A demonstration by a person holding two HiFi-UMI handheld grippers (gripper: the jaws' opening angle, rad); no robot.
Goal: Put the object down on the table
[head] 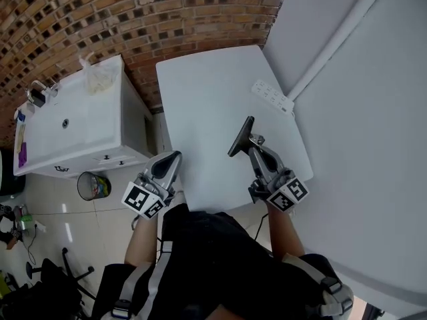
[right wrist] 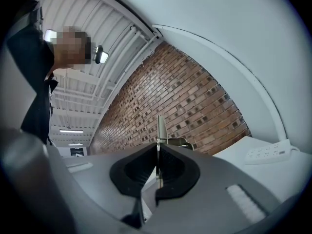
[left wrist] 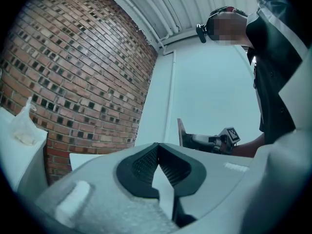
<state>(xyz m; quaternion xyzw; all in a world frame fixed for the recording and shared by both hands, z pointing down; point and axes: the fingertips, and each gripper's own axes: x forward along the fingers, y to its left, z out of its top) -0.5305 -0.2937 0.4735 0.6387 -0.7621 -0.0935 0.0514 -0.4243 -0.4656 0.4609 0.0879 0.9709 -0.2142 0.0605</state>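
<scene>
We look steeply down on a white tabletop (head: 207,99) that stands against a red brick wall (head: 133,19), with the person's dark clothing filling the bottom of the head view.

The right gripper (head: 252,145) reaches over the right-hand middle of the tabletop. Its fingers (right wrist: 139,167) are pinching the object, a thin flat dark plate (head: 240,137). The plate stands on edge, rising straight up out of the grip. A small metal bracket (right wrist: 178,142) juts from one face of the plate just beyond the fingertips. We cannot tell whether the plate's lower end touches the tabletop or hangs above it.

The left gripper (head: 175,157) is held at the near left edge of the tabletop, well apart from the plate. Its fingers (left wrist: 144,165) are pressed together at the tips and we see nothing between them.

A white power strip (head: 272,97) lies near the far right edge of the tabletop, beyond the plate. To the left of the tabletop we see a white cabinet (head: 80,122) with a crumpled clear bag (head: 100,75) on top. A small waste bin (head: 93,185) sits on the floor in front of the cabinet.
</scene>
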